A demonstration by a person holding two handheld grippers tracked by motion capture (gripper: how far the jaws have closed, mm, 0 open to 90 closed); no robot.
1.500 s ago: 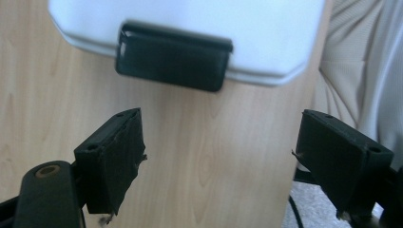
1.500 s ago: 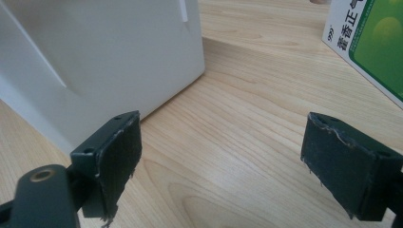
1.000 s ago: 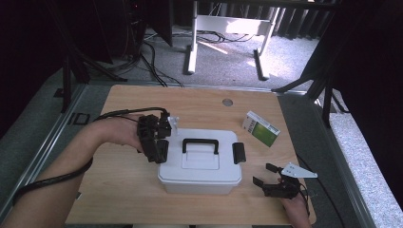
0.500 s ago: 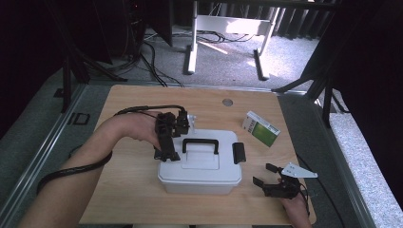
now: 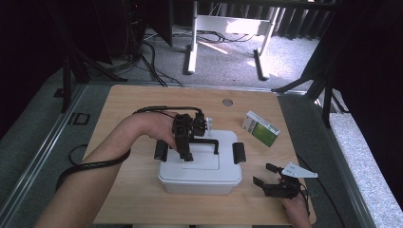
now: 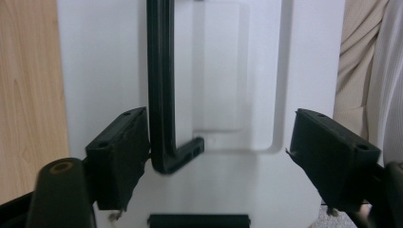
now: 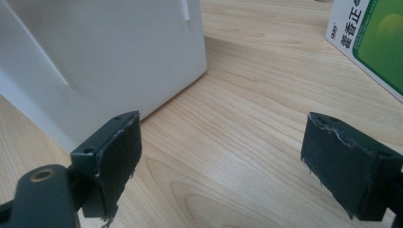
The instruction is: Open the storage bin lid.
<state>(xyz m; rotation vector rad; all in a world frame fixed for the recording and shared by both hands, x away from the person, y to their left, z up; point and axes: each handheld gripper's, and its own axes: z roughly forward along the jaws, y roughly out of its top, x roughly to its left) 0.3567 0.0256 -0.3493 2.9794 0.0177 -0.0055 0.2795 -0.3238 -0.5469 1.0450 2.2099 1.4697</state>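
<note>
A smooth white plastic box [image 5: 199,166], its glossy black handle [image 6: 160,95] and a matt wooden table [image 5: 128,104] are seen.

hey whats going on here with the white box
A person works at a wooden table with a gripper in each hand. The left gripper is over the lid of the white storage box, jaws open, with the black carry handle close beside one jaw; nothing is gripped yet. The right gripper sits open on the table to the right of the box, holding nothing. A green and white carton lies beyond it.
</note>
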